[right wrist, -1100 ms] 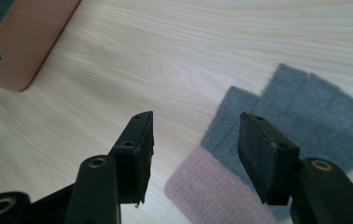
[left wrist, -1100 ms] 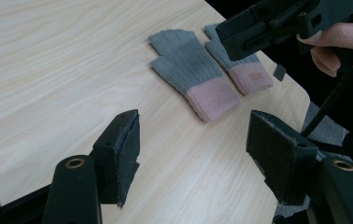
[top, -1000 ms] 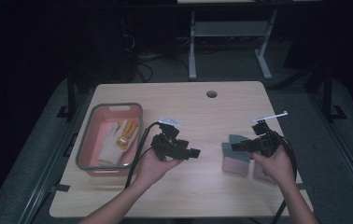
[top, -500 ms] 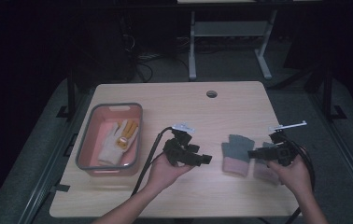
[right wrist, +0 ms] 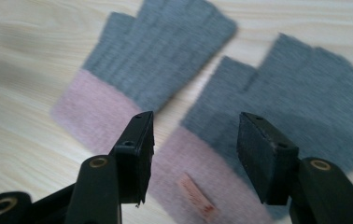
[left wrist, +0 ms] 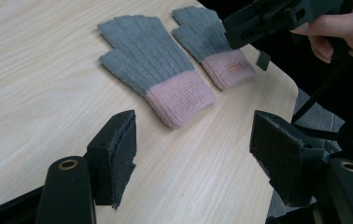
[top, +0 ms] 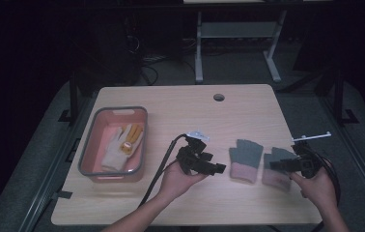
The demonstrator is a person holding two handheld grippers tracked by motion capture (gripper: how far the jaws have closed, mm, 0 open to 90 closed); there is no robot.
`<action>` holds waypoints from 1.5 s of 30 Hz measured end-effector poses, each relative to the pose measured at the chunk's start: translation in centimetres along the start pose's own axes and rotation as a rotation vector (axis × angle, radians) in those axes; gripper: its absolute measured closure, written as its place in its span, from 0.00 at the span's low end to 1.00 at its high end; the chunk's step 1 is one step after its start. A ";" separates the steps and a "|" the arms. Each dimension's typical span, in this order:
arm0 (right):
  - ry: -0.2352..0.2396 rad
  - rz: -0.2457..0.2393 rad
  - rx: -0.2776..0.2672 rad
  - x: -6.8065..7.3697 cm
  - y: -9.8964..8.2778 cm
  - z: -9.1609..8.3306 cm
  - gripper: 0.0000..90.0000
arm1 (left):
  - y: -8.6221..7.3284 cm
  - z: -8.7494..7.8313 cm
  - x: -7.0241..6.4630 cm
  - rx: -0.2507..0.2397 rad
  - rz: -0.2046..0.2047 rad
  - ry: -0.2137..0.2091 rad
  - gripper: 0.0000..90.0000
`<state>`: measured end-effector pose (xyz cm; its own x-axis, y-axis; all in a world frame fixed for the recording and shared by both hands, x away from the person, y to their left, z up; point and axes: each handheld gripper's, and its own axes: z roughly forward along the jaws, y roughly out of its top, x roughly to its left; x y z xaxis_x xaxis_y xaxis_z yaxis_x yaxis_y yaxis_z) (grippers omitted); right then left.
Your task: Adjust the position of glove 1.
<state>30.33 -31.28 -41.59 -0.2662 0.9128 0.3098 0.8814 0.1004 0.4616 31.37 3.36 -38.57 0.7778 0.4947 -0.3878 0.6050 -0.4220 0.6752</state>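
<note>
Two grey fingerless gloves with pink cuffs lie flat side by side on the wooden table, the left glove (top: 245,159) (left wrist: 151,65) (right wrist: 156,51) and the right glove (top: 277,169) (left wrist: 212,46) (right wrist: 296,102), which bears a small label on its cuff. My left gripper (top: 219,168) (left wrist: 193,149) is open, low over bare wood just left of the left glove's cuff. My right gripper (top: 273,165) (right wrist: 195,140) (left wrist: 230,32) hovers open over the right glove's cuff. Its jaws have just been closing a little, with the cuff below them and nothing pinched.
A pink bin with a grey rim (top: 89,164) stands at the table's left and holds a white and orange glove (top: 120,145). A cable hole (top: 218,97) sits near the far edge. The table's right edge lies close beside the right glove.
Both hands have shifted to the right and toward the near edge. The left gripper has come closer to the left glove; the right gripper has slid off the gloves' middle to the right glove's cuff.
</note>
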 end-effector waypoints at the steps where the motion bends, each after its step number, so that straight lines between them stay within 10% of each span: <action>1: -0.006 0.000 0.001 -0.2 -0.1 0.0 0.52 | 0.0 0.1 0.0 -0.001 -0.001 -0.003 0.35; 22: -0.137 -0.033 0.058 -1.3 -1.1 2.5 0.58 | 0.0 3.2 -0.6 0.033 0.009 -0.033 0.34; 45: -0.076 0.091 0.059 -1.9 -0.8 2.2 0.90 | -0.1 3.1 -0.8 0.034 0.015 -0.023 0.34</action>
<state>30.98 -32.23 -44.39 -0.1556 0.9463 0.2835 0.9228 0.0368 0.3836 31.23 0.58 -40.25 0.7902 0.4704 -0.3928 0.5986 -0.4548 0.6595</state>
